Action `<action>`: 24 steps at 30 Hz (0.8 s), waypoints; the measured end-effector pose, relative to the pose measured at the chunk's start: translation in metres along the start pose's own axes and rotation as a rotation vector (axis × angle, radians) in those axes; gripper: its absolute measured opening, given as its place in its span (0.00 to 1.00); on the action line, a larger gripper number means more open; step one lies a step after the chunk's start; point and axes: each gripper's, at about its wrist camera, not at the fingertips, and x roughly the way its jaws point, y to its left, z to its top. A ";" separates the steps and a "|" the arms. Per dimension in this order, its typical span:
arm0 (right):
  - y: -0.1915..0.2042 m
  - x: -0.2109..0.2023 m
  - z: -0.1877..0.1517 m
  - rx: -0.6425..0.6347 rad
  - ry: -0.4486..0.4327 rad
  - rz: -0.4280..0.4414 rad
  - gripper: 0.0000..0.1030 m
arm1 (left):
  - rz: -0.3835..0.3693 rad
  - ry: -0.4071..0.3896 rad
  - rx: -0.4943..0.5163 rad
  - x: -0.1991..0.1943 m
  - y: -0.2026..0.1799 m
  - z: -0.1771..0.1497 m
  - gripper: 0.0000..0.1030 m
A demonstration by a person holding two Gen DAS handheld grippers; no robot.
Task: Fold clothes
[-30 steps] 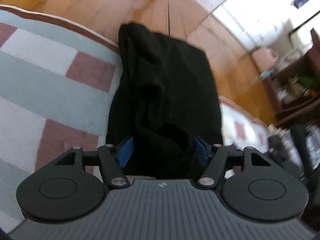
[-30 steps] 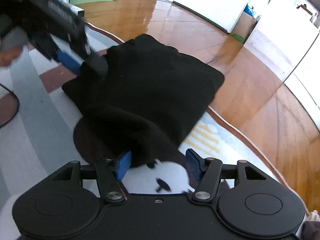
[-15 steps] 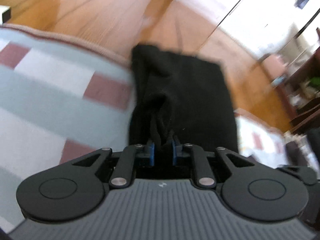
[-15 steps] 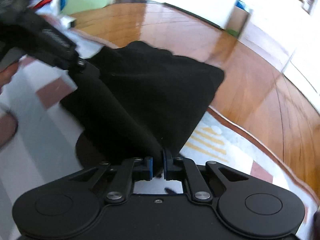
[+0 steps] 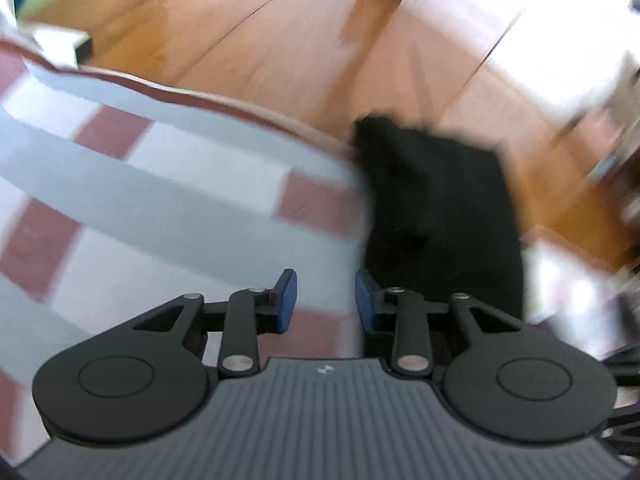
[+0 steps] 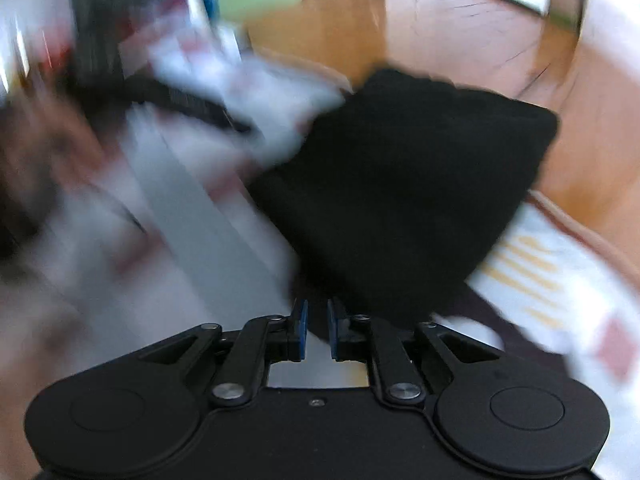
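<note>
A black garment [image 5: 440, 216] lies folded at the far edge of a striped rug [image 5: 160, 184], partly on the wooden floor. In the left wrist view my left gripper [image 5: 326, 298] is open and empty, to the left of the garment's near edge. In the right wrist view the garment [image 6: 408, 184] fills the middle. My right gripper [image 6: 317, 322] has a narrow gap between its blue pads and nothing shows in it; the garment's near corner lies just beyond. Both views are blurred by motion.
The wooden floor [image 5: 280, 40] runs beyond the rug's brown border. A yellow-striped patch of rug [image 6: 528, 264] lies right of the garment. The left gripper's body [image 6: 120, 60] and clutter show blurred at the upper left of the right wrist view.
Both grippers had pinched the garment half a second ago. Now the left is open and has swung left off it. The right has parted slightly and the cloth lies free.
</note>
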 end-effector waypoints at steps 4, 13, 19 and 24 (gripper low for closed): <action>-0.017 0.010 0.015 0.038 -0.047 -0.095 0.32 | 0.091 0.053 0.042 0.007 -0.004 -0.007 0.48; -0.014 0.043 0.000 -0.035 0.070 -0.113 0.35 | 0.319 0.181 0.148 0.025 -0.013 -0.023 0.27; -0.051 0.013 0.005 0.139 -0.046 -0.011 0.54 | 0.125 0.072 0.089 0.039 -0.011 0.004 0.36; -0.114 0.006 0.023 0.360 -0.142 -0.075 0.61 | -0.042 -0.021 0.039 0.050 -0.009 0.028 0.74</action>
